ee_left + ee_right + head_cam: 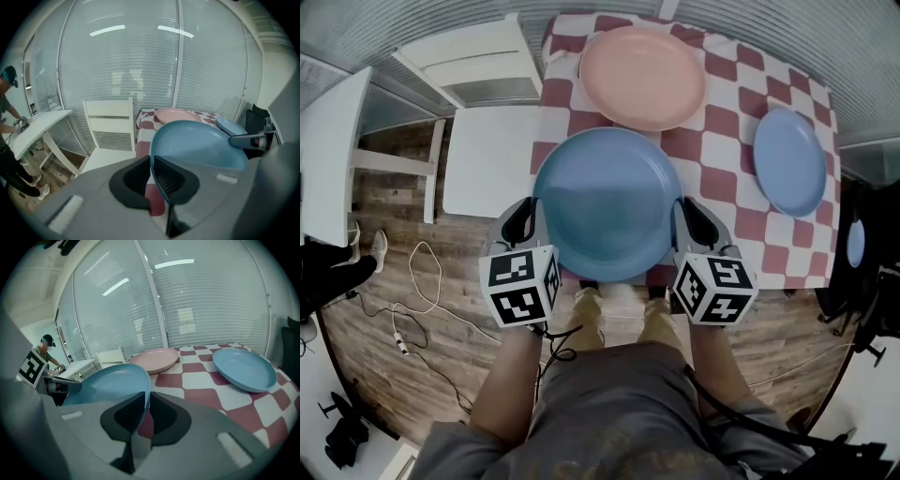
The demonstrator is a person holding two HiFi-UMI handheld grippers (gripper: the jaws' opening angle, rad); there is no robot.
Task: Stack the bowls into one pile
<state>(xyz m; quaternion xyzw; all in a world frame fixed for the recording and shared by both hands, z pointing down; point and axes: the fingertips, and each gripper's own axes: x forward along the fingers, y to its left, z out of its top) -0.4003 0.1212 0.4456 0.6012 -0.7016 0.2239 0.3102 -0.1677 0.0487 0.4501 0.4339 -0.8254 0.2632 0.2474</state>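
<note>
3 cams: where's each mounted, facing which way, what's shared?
Head view: on the head, steeply down at the checkered table; forearms, legs, left gripper and right gripper show, holding the large blue bowl.
Left gripper view: on the left gripper, along its jaws across that bowl toward blinds; own jaws pinch the rim.
Right gripper view: on the right gripper, over the table; own jaws pinch the opposite rim.
Shared: all show the large blue bowl, pink bowl and small blue bowl.

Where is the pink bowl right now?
In the head view the pink bowl sits at the top, on the checked table, just beyond the large blue bowl. A smaller blue bowl lies to its right.
</note>
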